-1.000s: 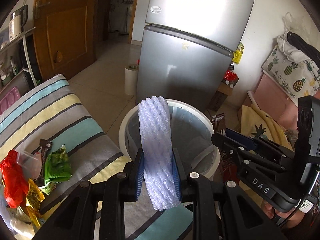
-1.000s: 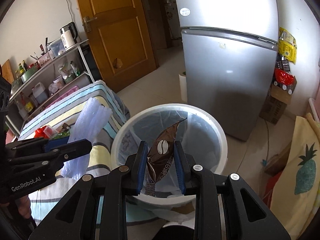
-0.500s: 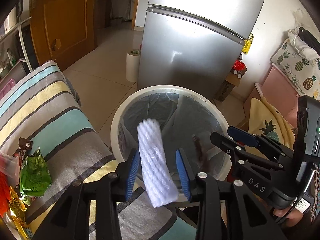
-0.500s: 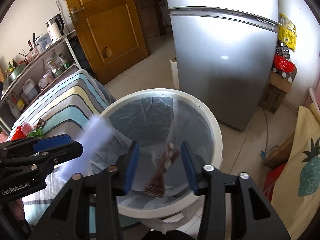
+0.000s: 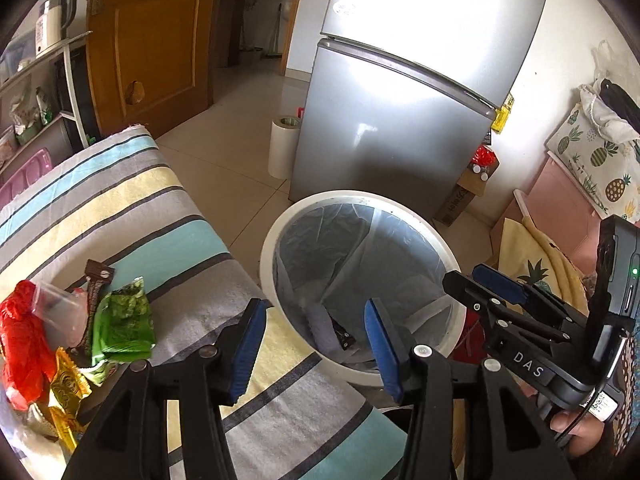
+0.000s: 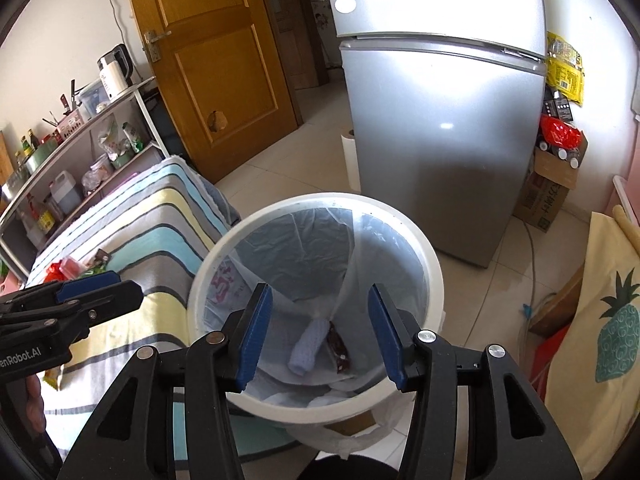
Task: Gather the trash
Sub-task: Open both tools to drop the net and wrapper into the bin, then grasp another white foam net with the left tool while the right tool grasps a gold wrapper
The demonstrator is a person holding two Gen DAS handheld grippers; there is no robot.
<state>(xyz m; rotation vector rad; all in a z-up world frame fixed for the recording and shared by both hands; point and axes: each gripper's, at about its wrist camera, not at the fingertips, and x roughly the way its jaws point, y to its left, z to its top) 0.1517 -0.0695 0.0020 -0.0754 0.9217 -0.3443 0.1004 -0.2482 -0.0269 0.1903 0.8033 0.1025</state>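
Note:
A white round trash bin (image 5: pixel 272 248) (image 6: pixel 434 280) with a clear liner stands on the floor beside the striped table. A white foam net sleeve (image 6: pixel 307 346) and a brown wrapper (image 6: pixel 338 346) lie at its bottom; both show in the left wrist view too, sleeve (image 5: pixel 320 326). My left gripper (image 5: pixel 314 342) is open and empty over the bin's near rim. My right gripper (image 6: pixel 318 332) is open and empty above the bin. More trash lies on the table at left: a green packet (image 5: pixel 122 326), a red bag (image 5: pixel 22 338), a gold wrapper (image 5: pixel 68 384), a brown wrapper (image 5: pixel 94 284).
The striped cloth table (image 5: pixel 120 208) (image 6: pixel 132 232) is left of the bin. A silver fridge (image 5: pixel 404 92) stands behind it, a paper roll (image 5: pixel 282 146) beside that. A wooden door (image 6: pixel 216 52) and a shelf rack (image 6: pixel 68 152) are at the left. Pineapple-print fabric (image 6: pixel 600 340) lies right.
Both grippers opened. The foam sleeve fell from my left gripper and the brown wrapper from my right gripper into the bin, where they now lie.

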